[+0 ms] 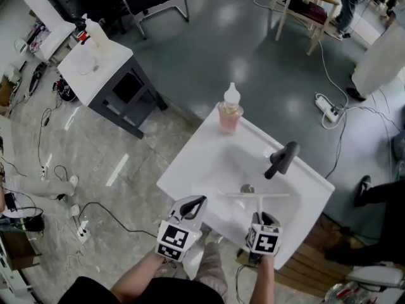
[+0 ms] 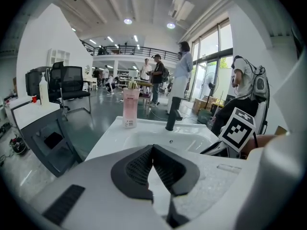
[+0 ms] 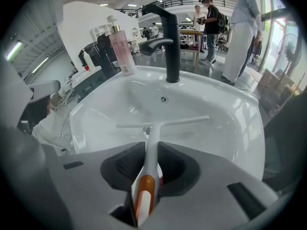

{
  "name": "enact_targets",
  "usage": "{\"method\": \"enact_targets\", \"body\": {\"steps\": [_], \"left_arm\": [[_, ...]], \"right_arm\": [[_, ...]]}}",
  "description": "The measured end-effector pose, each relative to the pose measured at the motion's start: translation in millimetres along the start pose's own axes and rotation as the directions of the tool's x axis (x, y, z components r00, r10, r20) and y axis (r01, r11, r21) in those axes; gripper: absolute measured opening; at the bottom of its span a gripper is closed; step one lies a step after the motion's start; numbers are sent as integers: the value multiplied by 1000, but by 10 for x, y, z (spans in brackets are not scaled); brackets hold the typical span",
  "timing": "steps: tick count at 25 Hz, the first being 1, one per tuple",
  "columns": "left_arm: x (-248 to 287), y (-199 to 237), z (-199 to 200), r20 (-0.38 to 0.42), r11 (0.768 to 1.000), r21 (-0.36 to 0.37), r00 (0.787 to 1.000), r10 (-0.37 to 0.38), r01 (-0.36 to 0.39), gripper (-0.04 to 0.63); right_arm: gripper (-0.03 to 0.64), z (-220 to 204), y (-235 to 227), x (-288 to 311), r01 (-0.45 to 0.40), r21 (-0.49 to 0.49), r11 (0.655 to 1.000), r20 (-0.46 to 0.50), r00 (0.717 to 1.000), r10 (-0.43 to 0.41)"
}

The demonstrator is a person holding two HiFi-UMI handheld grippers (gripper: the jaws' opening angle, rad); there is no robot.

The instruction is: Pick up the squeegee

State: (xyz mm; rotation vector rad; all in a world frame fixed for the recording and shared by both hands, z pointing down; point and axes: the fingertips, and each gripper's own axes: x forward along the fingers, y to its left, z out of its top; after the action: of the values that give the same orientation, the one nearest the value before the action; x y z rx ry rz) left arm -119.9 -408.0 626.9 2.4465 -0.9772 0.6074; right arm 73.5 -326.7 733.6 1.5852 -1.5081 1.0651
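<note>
A white squeegee (image 1: 254,196) with an orange-ended handle lies across the front of the white sink (image 1: 190,164), its blade over the basin near the drain. My right gripper (image 1: 264,221) is shut on the handle. In the right gripper view the handle (image 3: 151,150) runs between the dark pads (image 3: 125,164), with the blade (image 3: 163,122) held crosswise ahead. My left gripper (image 1: 192,206) hovers at the sink's front left edge, and its jaws (image 2: 152,150) are shut with nothing between them.
A black faucet (image 1: 282,158) stands at the sink's right side and a pink soap bottle (image 1: 230,111) on its far corner. A grey side table (image 1: 101,68) with a spray bottle stands left. Cables and a power strip (image 1: 329,109) lie on the floor.
</note>
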Motion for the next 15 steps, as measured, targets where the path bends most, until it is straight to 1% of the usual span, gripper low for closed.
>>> {"method": "enact_targets", "body": {"steps": [3,9,15], "left_arm": [[-78,-38,114,24,1000,16,1000,-17,17,3],[-249,-166,343,74,996,66,995,-66,61,3],[-500,-307,584,130,987,117,984,-121,106,3]], "right_arm": [[81,56,-17,-188,22,23,1000,24,999,-22],[81,149,-91,-610,80,66,995,108,990,-87],[81,319,-94,-1162,119,117,986,242,960,-144]]}}
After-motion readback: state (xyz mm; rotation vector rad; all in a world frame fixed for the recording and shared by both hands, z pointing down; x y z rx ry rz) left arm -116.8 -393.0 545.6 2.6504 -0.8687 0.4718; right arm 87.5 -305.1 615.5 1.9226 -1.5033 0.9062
